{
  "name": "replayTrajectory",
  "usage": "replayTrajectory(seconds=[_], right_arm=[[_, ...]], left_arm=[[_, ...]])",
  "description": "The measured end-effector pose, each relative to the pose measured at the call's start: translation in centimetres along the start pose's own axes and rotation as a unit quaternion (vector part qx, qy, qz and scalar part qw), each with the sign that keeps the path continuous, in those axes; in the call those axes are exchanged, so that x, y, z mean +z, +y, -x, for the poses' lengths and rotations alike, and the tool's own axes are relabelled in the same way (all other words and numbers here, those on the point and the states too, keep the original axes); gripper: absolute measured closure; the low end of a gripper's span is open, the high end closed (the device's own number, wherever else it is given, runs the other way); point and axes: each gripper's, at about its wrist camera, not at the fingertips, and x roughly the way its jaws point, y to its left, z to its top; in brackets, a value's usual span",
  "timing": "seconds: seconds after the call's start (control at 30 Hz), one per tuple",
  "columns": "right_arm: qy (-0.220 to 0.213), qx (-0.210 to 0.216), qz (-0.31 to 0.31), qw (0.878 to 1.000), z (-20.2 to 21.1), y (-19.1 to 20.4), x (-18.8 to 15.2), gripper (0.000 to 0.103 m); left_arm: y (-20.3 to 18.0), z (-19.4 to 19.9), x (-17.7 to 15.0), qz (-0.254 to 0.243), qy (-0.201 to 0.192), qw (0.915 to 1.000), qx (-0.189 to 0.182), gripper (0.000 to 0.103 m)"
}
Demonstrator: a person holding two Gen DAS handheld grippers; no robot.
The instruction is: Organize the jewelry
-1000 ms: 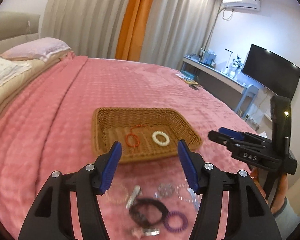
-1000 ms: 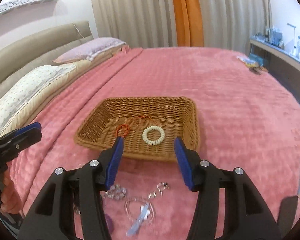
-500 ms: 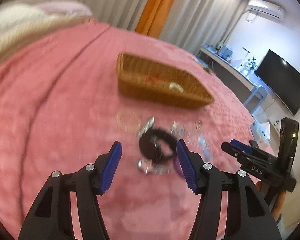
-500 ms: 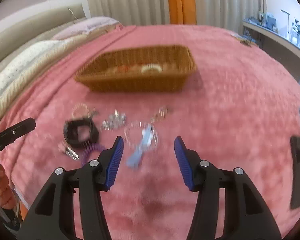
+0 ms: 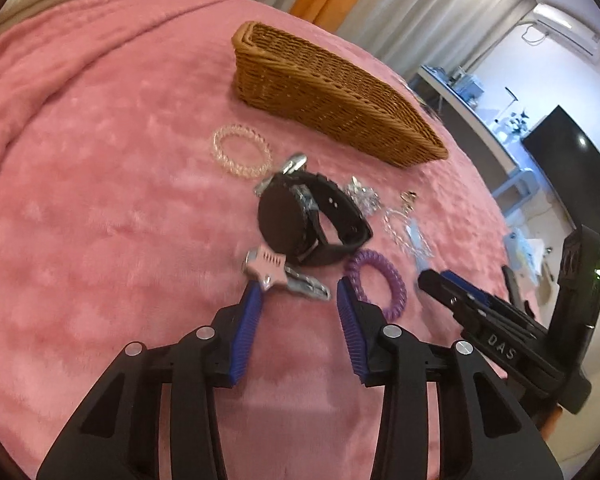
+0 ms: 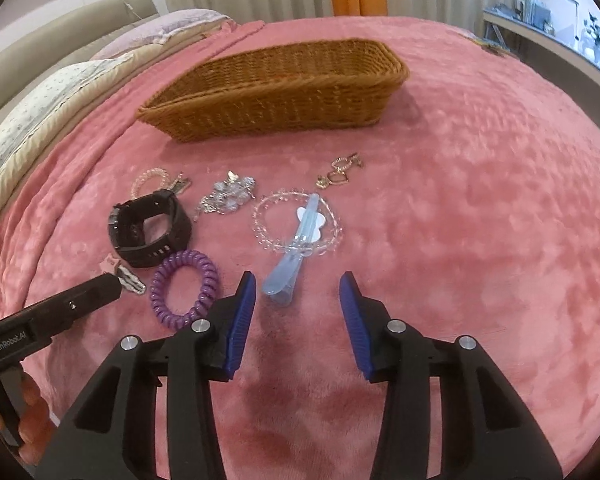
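Observation:
Loose jewelry lies on the pink blanket in front of a wicker basket (image 5: 332, 100) (image 6: 276, 96). My left gripper (image 5: 299, 286) hangs low over a pink star hair clip (image 5: 266, 268), which lies at its fingertips. Its jaws are closing and the pads are not pressing on the clip. My right gripper (image 6: 297, 280) is also closing. The near end of a pale blue hair clip (image 6: 296, 248) lies between its tips, untouched. A black watch (image 5: 308, 220) (image 6: 150, 224) and a purple coil hair tie (image 5: 396, 284) (image 6: 160, 300) lie between the two grippers.
A pink bead bracelet (image 5: 218, 152), a silver brooch (image 6: 228, 196), a clear bead bracelet (image 6: 258, 220) under the blue clip and gold heart earrings (image 6: 340, 170) lie nearer the basket. Pillows are at the far left, and a desk and a TV at the right.
Both grippers have dropped toward the blanket and come close to the jewelry. Both pairs of jaws have narrowed. The basket now shows only its side wall, so its contents are hidden.

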Motion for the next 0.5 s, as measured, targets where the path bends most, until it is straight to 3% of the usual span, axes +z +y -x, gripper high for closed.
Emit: replayTrajectory(seconds=[0.33,0.43,0.5], right_arm=[[0.008,-0.014,0.003,1.000,-1.2,0.4,0.9,0.063],[0.003,-0.026,0.013,1.000,-0.9,0.5,0.6,0.075],[0.003,-0.028,0.018,0.999,-0.6,0.4,0.3,0.088]], left_arm=[[-1.3,-1.7,1.4,-0.059,-0.008,0.9973,0.044,0.059],[-1.6,-1.5,1.0,-0.085,-0.010,0.9944,0.062,0.067],[-1.5,-1.2,0.7,-0.098,-0.009,0.9930,0.066,0.072]])
